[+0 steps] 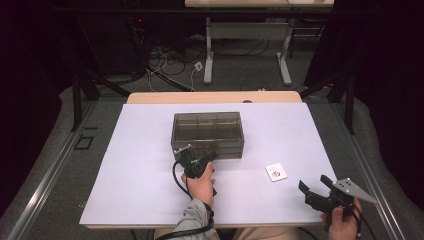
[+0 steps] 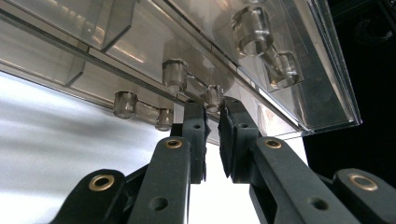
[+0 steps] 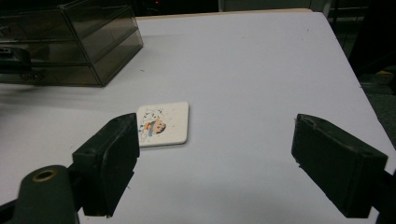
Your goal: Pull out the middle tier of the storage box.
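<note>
At the drawer box (image 1: 207, 132), left tool (image 2: 212, 114) grips a handle (image 2: 214, 95) (jaws nearly together).

I am working in what looks like a lab or test room. My white table (image 1: 150, 150) stands inside a dark metal frame (image 1: 80, 95) hung with black curtains. Beyond it, loose cables (image 1: 170, 65) lie across a grey carpeted floor (image 1: 245, 70), beside the legs of another desk (image 1: 250, 30). No household furnishings are visible here.
</note>
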Motion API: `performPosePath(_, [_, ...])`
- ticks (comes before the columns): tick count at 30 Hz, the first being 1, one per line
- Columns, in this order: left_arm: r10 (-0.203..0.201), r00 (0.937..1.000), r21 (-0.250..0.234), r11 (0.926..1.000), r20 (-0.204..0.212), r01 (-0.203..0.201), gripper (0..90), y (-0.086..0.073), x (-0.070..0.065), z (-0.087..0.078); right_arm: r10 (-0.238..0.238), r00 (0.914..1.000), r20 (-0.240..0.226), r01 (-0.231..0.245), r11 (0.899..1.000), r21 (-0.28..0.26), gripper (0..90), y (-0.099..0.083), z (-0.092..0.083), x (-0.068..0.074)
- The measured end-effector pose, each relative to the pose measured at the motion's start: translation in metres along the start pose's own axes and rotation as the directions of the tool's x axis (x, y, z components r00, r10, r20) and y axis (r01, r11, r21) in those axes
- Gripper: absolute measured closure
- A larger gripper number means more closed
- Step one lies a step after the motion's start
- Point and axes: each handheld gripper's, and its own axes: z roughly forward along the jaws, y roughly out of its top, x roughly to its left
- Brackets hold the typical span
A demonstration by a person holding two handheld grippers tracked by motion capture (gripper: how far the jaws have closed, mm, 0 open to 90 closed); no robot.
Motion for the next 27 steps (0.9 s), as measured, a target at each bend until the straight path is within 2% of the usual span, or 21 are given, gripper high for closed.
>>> performPosePath(27, [0.006, 1.0000, -0.003, 1.0000, 0.000, -0.006, 82.3, -0.0013, 0.0000, -0.0004, 0.003, 1.0000, 0.000, -0.003, 1.000, -0.006, 15.0, -0.0004, 0.0011, 0.0000])
